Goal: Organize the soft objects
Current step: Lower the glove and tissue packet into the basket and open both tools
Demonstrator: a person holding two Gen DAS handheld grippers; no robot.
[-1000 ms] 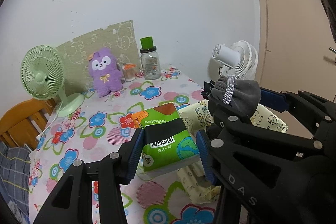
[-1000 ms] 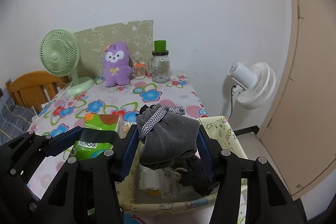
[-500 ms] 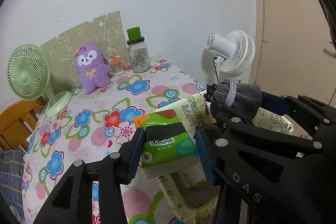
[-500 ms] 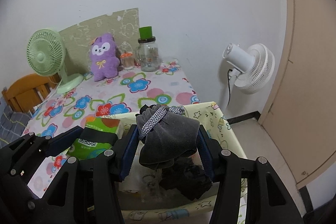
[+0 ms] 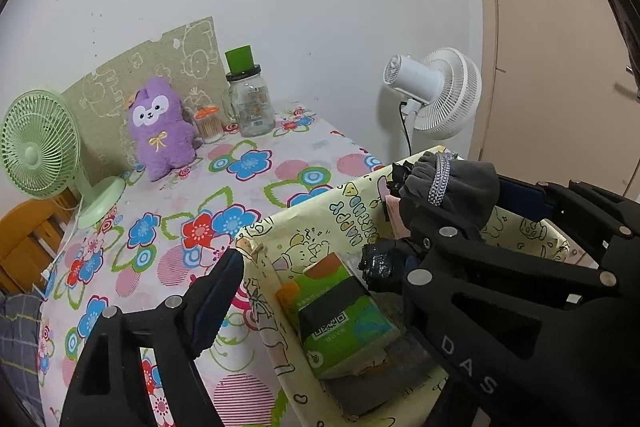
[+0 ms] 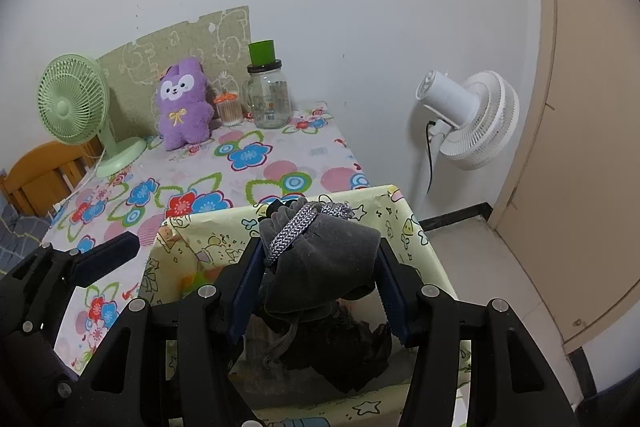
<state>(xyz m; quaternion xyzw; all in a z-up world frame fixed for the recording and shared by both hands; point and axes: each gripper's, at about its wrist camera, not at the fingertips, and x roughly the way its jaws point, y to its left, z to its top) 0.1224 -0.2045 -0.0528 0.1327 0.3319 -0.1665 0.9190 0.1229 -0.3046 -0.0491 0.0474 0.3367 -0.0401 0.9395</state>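
Left gripper: jaws spread wide, holding nothing.
Tissue pack: lying loose inside the yellow fabric bin (that one looks done).
Right gripper: clamped on the grey pouch, hovering over the bin.
Left to do: drop the pouch in; the purple plush sits on the table, well apart.

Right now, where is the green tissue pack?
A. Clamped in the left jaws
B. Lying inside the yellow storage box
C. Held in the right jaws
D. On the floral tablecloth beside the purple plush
B: the green tissue pack lies inside the yellow storage box, and the left gripper stands open around nothing.
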